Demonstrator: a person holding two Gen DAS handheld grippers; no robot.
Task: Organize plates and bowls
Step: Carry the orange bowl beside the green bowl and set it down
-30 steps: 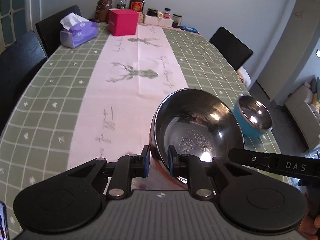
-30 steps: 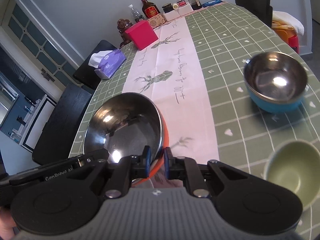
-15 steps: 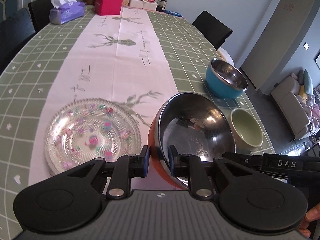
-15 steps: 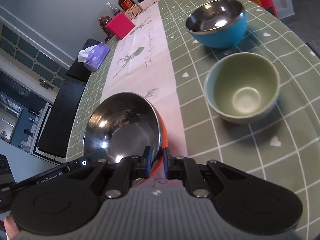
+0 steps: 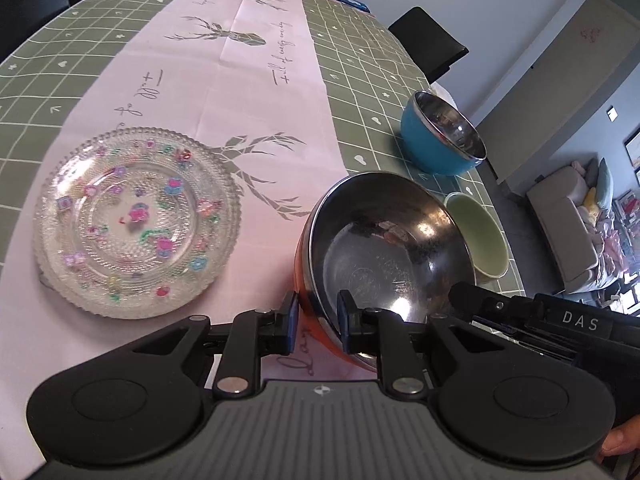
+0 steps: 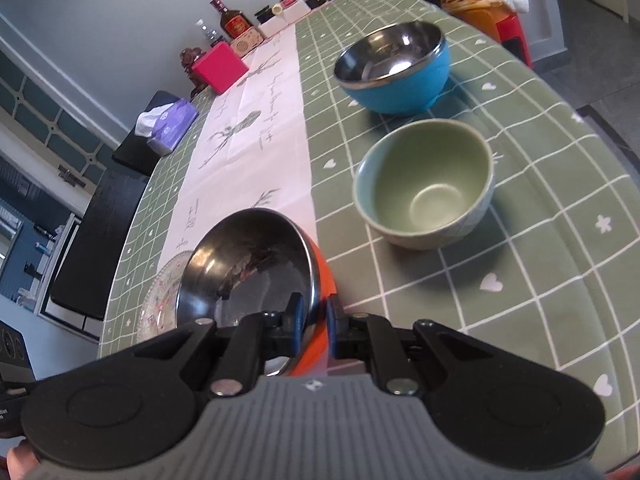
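Both grippers pinch the rim of one orange bowl with a steel inside (image 5: 384,248), also in the right wrist view (image 6: 248,268), held just above the table. My left gripper (image 5: 318,316) is shut on its left rim. My right gripper (image 6: 313,322) is shut on its right rim. A patterned glass plate (image 5: 136,220) lies to the bowl's left; its edge shows in the right wrist view (image 6: 160,300). A green ceramic bowl (image 6: 426,184) and a blue steel-lined bowl (image 6: 394,68) stand to the right; both show in the left wrist view, green (image 5: 480,236) and blue (image 5: 440,136).
The table has a green checked cloth (image 6: 540,240) with a pink runner (image 5: 240,80). At its far end stand a pink box (image 6: 220,68), a purple tissue pack (image 6: 168,128), bottles and jars (image 6: 236,20). Black chairs (image 5: 432,52) stand along both sides.
Both grippers have carried the orange bowl back toward the near end of the table and lower. The glass plate and green bowl have come into view beside it.
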